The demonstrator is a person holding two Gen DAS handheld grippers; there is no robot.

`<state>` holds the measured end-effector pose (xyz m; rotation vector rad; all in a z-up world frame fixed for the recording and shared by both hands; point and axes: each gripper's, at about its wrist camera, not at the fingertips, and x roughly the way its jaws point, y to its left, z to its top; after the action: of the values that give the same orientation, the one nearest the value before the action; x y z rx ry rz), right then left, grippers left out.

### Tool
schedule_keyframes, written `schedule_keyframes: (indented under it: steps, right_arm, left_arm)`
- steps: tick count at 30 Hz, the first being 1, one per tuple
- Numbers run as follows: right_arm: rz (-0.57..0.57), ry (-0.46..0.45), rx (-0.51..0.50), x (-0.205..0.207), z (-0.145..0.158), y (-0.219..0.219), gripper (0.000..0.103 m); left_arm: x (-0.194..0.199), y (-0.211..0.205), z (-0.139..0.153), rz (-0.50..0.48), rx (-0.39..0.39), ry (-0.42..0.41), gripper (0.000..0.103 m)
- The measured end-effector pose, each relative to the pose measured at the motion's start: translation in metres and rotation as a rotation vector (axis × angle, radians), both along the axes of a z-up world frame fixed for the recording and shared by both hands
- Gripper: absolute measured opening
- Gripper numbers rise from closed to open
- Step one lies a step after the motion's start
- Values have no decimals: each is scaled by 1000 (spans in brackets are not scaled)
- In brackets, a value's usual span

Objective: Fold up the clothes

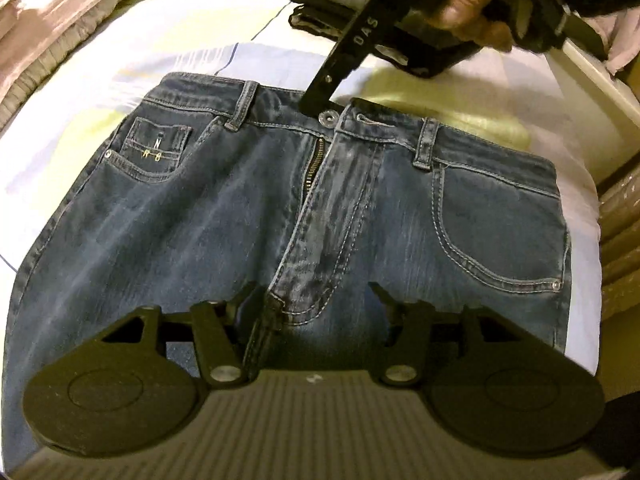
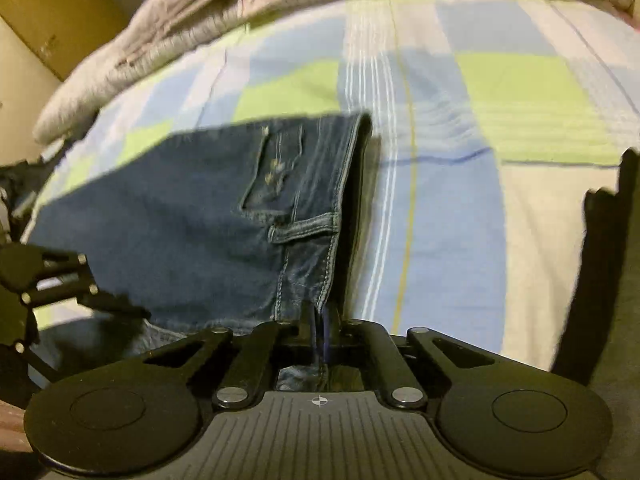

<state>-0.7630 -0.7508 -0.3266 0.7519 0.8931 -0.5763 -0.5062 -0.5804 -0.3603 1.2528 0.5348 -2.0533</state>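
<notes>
Step in hand: the start of the first fold, judging by the jeans (image 1: 248, 208) lying flat, front up, fly unbuttoned and zip open.
Where the jeans lay: spread on the bed (image 1: 120, 92), on a checked sheet of blue, green and white, with a dark folded pile (image 1: 424, 56) just beyond the waistband.
Right hand-held gripper (image 1: 316, 108): clenched on the waistband edge at the fly, next to the metal button (image 1: 329, 117); its own view showed denim pinched between the closed jaws.
Left hand-held gripper (image 1: 316, 300): jaws partly apart over the crotch seam, low on the fabric; whether the pads pressed it could not be told.
Next move, as judged: secure the crotch point, then carry one half across onto the other, leg over leg.
Direction: waistband pointed away from the left camera, legs running toward it and out of view.
Long axis: along the fly line, waist to hems.
</notes>
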Motion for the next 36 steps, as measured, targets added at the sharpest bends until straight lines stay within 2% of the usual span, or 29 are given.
schedule_keyframes:
  steps: [2,3,4,6,11,13,14,16,18,20,22,25,27,29,31,32,33,36]
  right_arm:
    - [-43,-17,3,-2,0,4,2]
    - [-78,-37,9,-6,2,6,8]
    - [-114,-60,10,-13,5,9,16]
    - [-155,-66,0,-22,12,18,45]
    - [-150,-26,40,-29,12,53,46]
    - [-144,5,50,-27,6,64,12]
    - [-153,8,33,-26,12,67,3]
    - [-168,14,-5,-23,25,71,3]
    - [-137,15,-68,-17,42,72,2]
    - [-116,20,-78,-12,36,62,2]
    - [-98,26,-84,-7,30,52,2]
    - [-103,46,-38,-6,9,42,3]
    - [-107,59,-10,-6,-3,36,3]
    - [-101,87,-37,-4,6,42,5]
    - [-92,130,-87,0,17,53,24]
    - [-90,148,-115,2,23,60,39]
    - [-96,144,-132,4,30,67,46]
    - [-107,138,-163,15,43,88,46]
  left_arm:
    - [8,2,3,7,4,3,52]
    - [13,4,4,13,6,3,52]
    - [17,7,6,23,10,-2,52]
    - [27,13,11,39,13,-5,52]
    - [37,21,14,88,30,8,52]
    - [35,25,15,86,27,7,52]
    - [34,27,17,84,22,9,52]
    - [33,29,21,77,4,20,52]
    - [32,29,22,75,-3,23,52]
    - [31,26,15,80,11,11,52]
    - [35,31,15,91,9,3,52]
    - [41,37,16,108,5,-9,52]
    - [59,52,25,160,8,-14,52]
    - [77,68,35,214,11,-18,52]
    - [102,93,45,282,16,-38,53]
    - [116,106,50,324,25,-53,53]
    - [130,120,54,366,34,-67,53]
    - [173,164,66,486,67,-114,54]
